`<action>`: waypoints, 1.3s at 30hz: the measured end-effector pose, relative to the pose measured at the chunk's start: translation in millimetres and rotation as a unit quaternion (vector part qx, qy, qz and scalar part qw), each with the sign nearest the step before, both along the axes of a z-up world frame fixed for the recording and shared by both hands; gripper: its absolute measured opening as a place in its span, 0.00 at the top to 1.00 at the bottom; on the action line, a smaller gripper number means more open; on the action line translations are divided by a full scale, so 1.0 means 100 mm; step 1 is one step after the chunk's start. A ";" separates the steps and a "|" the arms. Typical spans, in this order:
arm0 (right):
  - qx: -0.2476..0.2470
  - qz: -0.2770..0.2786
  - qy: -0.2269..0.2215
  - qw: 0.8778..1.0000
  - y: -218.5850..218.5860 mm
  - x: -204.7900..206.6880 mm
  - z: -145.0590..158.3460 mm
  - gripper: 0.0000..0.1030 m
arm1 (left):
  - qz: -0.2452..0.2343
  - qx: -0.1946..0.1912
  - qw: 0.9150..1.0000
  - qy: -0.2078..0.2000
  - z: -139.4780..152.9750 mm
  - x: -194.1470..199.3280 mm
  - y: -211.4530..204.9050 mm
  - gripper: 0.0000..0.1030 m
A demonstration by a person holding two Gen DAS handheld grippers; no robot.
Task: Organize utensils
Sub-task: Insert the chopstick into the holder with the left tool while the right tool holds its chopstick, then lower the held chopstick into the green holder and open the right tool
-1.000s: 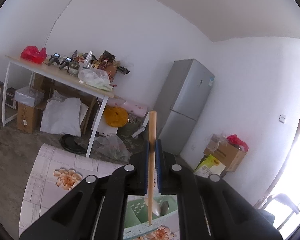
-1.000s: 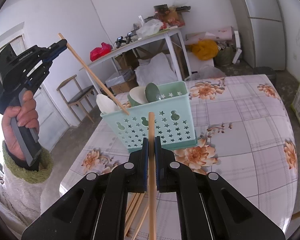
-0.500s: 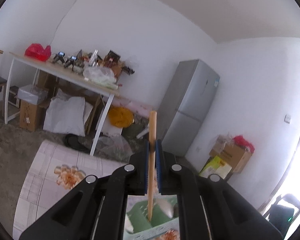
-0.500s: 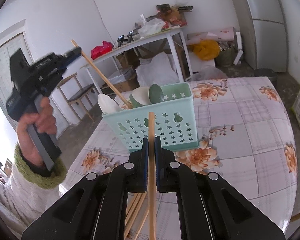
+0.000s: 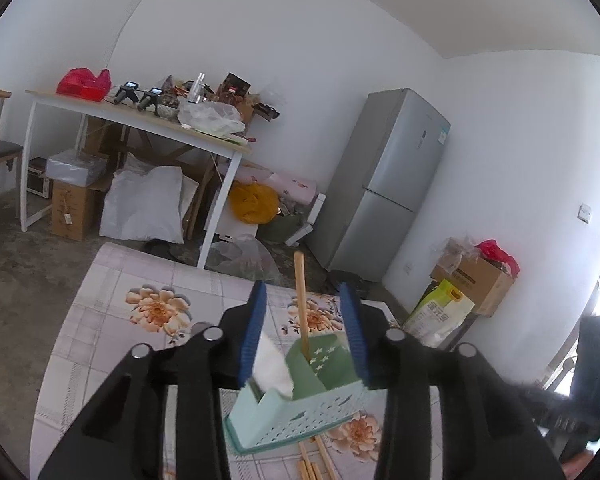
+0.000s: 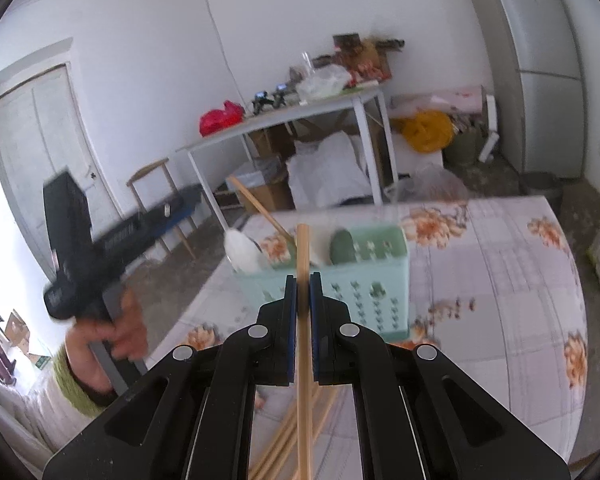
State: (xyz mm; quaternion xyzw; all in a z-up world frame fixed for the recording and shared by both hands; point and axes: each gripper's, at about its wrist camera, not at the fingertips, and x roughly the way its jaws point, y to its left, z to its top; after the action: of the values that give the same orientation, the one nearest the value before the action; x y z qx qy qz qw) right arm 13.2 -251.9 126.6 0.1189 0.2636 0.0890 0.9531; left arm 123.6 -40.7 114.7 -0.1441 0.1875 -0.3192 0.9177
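Note:
A mint green perforated utensil basket [image 5: 300,404] [image 6: 364,292] stands on the floral tablecloth. My left gripper [image 5: 303,332] is open above it. A wooden chopstick [image 5: 301,304] stands free in the basket between the spread fingers; it also shows in the right wrist view [image 6: 260,210], leaning left. A white spoon [image 6: 242,252] and a dark green spoon [image 6: 342,246] sit in the basket. My right gripper [image 6: 303,292] is shut on another wooden chopstick [image 6: 303,344], just in front of the basket. Several loose chopsticks [image 6: 288,436] lie on the table beneath it.
The floral table [image 6: 500,280] extends right of the basket. Behind stand a cluttered white desk [image 5: 140,120], a grey fridge [image 5: 384,184], boxes and bags on the floor, and a wooden chair [image 6: 152,176]. The hand holding the left gripper [image 6: 112,332] is at the table's left edge.
My left gripper opened and let go of its chopstick, which now stands in the basket. The left gripper dropped lower and back. My right gripper moved closer to the basket with its chopstick.

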 end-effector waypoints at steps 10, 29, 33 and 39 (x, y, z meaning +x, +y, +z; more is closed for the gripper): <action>0.010 0.083 -0.121 0.989 0.22 0.36 0.62 0.96 | 0.011 0.007 1.000 0.026 -0.30 -0.27 0.30 0.56; -0.003 0.164 -0.205 0.965 0.54 1.43 0.62 0.96 | 0.023 0.031 0.998 0.059 -0.67 -0.11 0.53 0.56; -0.015 0.165 -0.203 0.965 0.56 1.52 0.56 0.96 | 0.023 0.036 0.997 0.061 -0.72 -0.07 0.51 0.56; -0.028 0.162 -0.188 0.968 0.54 1.57 0.46 0.96 | 0.022 0.042 0.997 0.064 -0.76 -0.04 0.48 0.56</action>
State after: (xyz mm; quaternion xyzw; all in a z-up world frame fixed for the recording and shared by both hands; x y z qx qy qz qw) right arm 170.6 -197.6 172.8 0.0292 0.0983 0.2560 0.9612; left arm 119.5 7.1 38.6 -0.1298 0.2558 -0.2810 0.9158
